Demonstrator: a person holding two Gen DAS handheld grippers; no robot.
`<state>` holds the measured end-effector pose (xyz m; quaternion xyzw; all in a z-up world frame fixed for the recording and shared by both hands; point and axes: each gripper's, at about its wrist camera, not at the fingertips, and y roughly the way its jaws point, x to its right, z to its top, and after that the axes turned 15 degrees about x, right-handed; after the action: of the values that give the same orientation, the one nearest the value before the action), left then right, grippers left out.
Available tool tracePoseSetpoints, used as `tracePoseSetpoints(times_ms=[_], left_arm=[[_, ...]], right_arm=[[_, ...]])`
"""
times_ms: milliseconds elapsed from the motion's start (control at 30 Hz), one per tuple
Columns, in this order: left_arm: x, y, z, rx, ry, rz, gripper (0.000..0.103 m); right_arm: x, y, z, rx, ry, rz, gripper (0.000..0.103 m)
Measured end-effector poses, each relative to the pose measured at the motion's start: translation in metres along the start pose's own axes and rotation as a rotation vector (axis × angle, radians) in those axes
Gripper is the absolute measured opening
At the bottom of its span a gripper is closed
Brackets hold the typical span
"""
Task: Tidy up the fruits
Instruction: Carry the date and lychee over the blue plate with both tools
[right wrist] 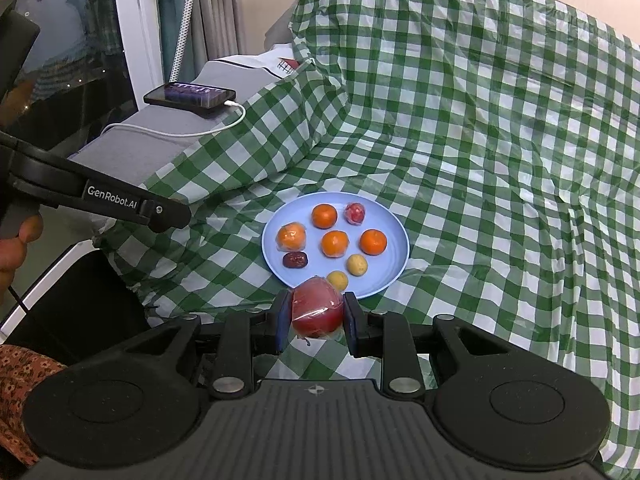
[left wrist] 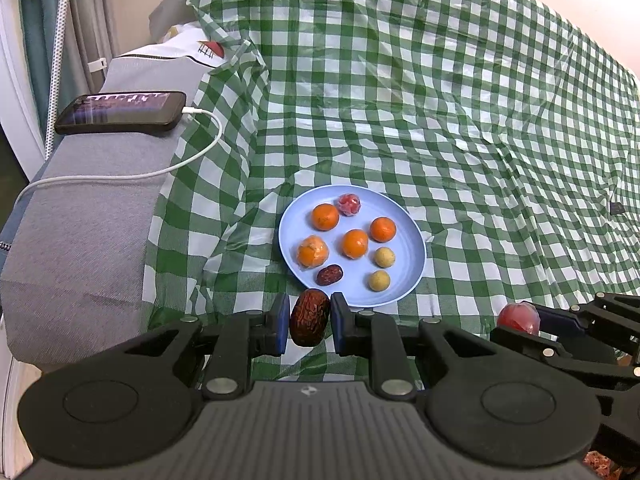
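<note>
Left wrist: date (left wrist: 309, 323) clamped between fingers (left wrist: 283, 322).

Quick tally of what's here. One light blue plate (left wrist: 408, 276), with eight pieces on it: four oranges, e.g. this one (left wrist: 325, 217), at least two of them in clear wrap; two small yellowish round fruits (left wrist: 384, 257); one dark red date (left wrist: 330, 275); and one small red fruit in plastic wrap (left wrist: 349, 204) at the far rim. Off the plate there are two more: a second, bigger date (left wrist: 309, 322) in the left tongs (left wrist: 308, 324) and a second wrapped red fruit (right wrist: 317, 307) in the right tongs (right wrist: 316, 316). So ten fruits total, two sets of tongs, one phone (left wrist: 122, 112), one white cable (left wrist: 160, 168).
</note>
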<state>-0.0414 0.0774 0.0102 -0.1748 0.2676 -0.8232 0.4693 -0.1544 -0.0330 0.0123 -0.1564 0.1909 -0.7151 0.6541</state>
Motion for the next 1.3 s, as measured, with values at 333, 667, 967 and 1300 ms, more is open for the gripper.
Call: tracePoseSetpoints(times_ms=[333,667,967,1300], left_arm=[[0.001,0.024,0.009,-0.022,0.004,-0.005,0.023],[0.006,0.061,0.023,-0.034,0.016,-0.007,0.023],[0.009,0.107,0.032,-0.059,0.032,0.004,0.023],[0.009,0.158,0.034,-0.100,0.052,0.004,0.023]], right_arm=[[0.009,0.024,0.003,-0.021,0.025,-0.006,0.028],[0.021,0.061,0.008,-0.039,0.042,-0.016,0.028],[0.033,0.103,0.010,-0.063,0.064,-0.033,0.028],[0.042,0.150,0.006,-0.104,0.065,-0.043,0.028]])
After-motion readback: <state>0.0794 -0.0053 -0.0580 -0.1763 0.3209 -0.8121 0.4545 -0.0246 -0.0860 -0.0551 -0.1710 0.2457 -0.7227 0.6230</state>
